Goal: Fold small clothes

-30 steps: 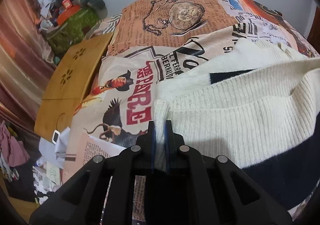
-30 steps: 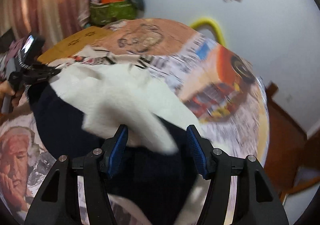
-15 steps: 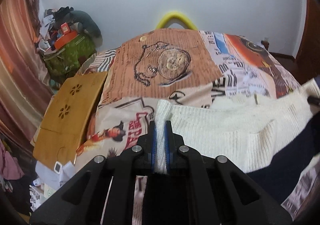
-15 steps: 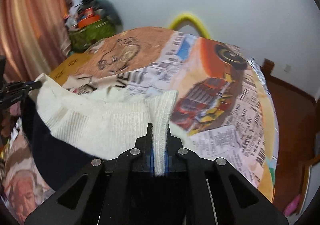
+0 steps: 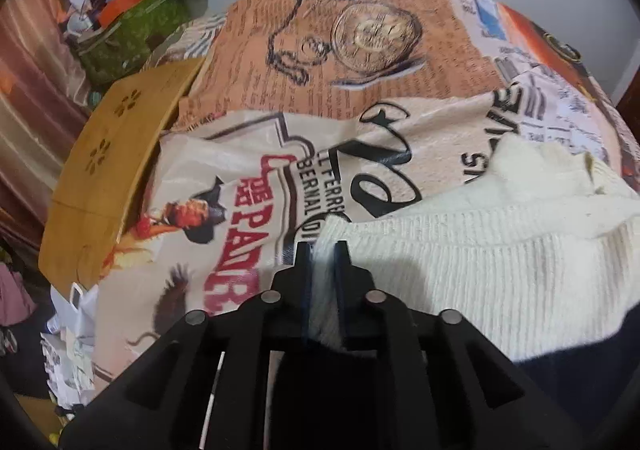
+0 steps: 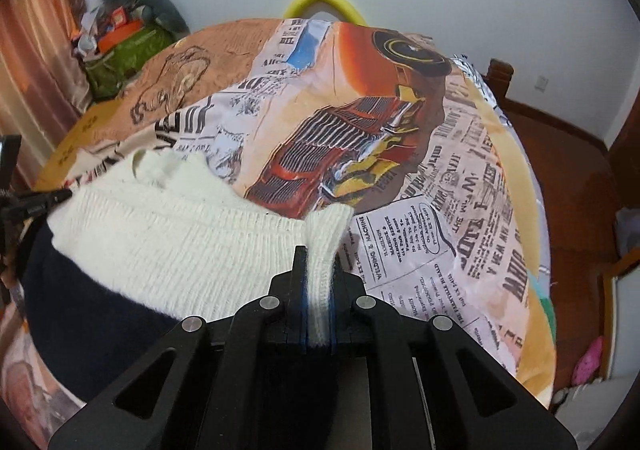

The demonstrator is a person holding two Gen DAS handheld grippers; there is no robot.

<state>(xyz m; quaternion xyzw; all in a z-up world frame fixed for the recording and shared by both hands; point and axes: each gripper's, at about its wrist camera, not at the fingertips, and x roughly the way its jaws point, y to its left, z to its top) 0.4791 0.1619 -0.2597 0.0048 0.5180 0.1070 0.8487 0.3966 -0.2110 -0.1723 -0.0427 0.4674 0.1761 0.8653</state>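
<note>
Item: cream-and-navy knit sweater point(image 6: 172, 246), on the printed bedspread point(image 6: 400, 178). Fold underway — cream edge lifted, no finished fold visible, though much is out of frame. Left gripper point(image 5: 322, 250) jaws opening, knit corner between them. Right gripper point(image 6: 318, 258) clamped tight on the opposite corner.
</note>
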